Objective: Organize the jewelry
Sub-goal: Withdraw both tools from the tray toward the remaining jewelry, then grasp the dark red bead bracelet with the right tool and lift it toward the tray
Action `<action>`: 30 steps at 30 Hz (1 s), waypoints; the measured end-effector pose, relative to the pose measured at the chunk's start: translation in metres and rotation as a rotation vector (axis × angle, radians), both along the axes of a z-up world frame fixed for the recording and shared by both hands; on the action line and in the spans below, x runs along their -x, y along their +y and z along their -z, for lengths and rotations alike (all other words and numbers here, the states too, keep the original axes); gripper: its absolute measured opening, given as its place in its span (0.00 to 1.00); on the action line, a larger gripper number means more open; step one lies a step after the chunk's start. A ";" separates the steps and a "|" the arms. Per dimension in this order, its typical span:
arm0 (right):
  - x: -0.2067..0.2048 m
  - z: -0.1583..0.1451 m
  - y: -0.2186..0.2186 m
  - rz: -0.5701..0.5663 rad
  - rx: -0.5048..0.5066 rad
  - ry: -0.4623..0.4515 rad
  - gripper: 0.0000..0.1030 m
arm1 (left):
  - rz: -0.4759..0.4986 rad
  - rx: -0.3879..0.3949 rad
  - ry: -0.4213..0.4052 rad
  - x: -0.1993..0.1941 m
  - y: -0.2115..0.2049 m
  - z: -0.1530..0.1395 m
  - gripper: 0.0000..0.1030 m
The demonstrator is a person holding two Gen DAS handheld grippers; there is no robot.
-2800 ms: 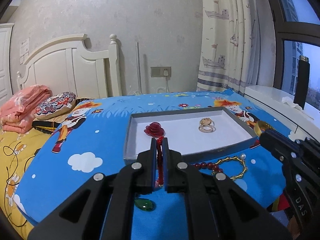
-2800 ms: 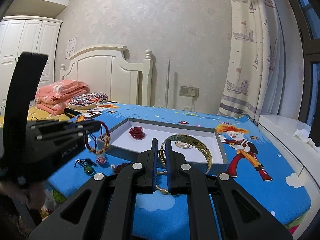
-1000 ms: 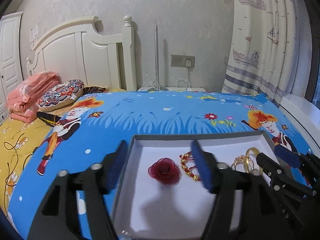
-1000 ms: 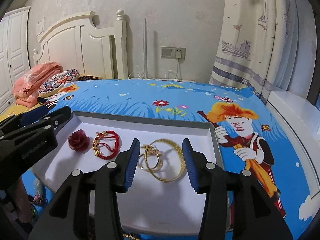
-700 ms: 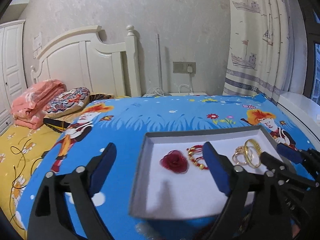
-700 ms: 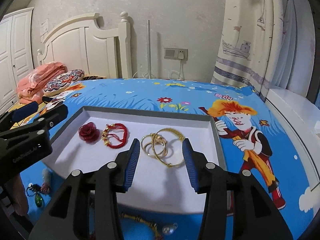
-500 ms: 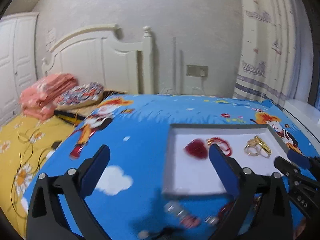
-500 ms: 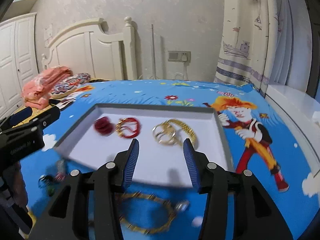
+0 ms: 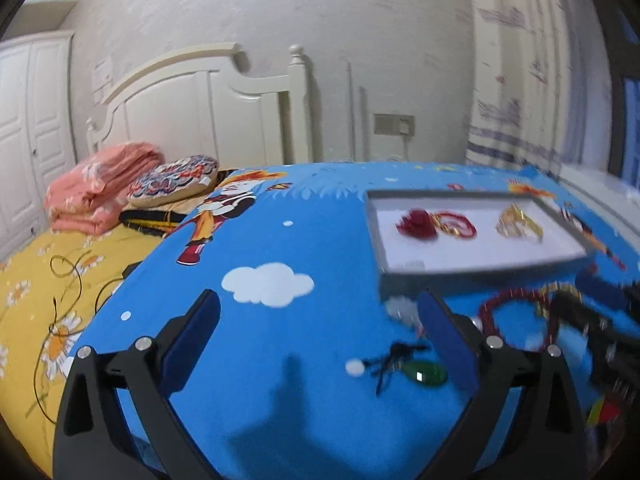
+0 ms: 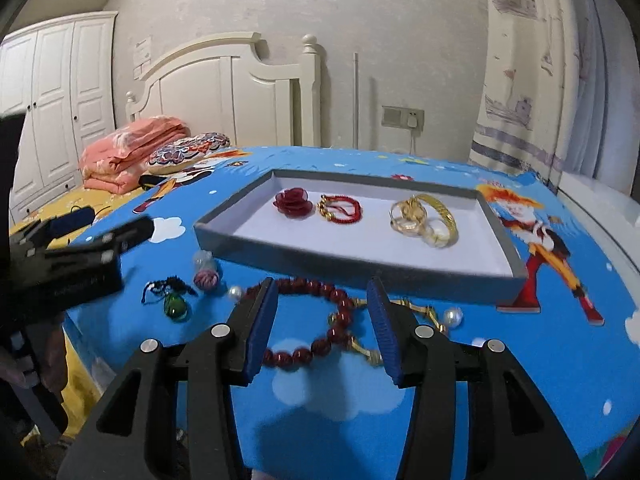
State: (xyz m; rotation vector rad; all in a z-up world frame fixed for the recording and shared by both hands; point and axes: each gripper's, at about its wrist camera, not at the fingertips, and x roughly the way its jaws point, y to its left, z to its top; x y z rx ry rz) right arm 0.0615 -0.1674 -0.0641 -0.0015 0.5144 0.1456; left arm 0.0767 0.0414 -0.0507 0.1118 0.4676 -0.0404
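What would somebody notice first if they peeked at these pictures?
Probably the bright blue cartoon cloth covering the whole table. Next, the grey tray in the middle, holding a red flower, a red string bracelet and gold bracelets. In front of the tray, a dark red bead bracelet lies loose on the cloth.

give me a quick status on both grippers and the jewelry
Left gripper open, empty. Right gripper open over red bead bracelet, not gripping. Four pieces in tray; green pendant outside it. Nothing blocking.
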 end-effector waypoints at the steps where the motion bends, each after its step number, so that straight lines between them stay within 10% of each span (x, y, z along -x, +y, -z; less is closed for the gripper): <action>1: 0.003 0.003 -0.004 0.013 -0.017 0.003 0.44 | 0.009 -0.010 -0.001 0.002 -0.002 0.002 0.93; 27: 0.002 0.012 0.023 -0.064 0.048 0.057 0.37 | 0.051 0.026 0.075 -0.008 -0.006 0.037 0.93; 30: -0.004 0.012 0.034 -0.082 0.092 0.055 0.37 | 0.076 0.009 0.079 -0.013 -0.011 0.038 0.51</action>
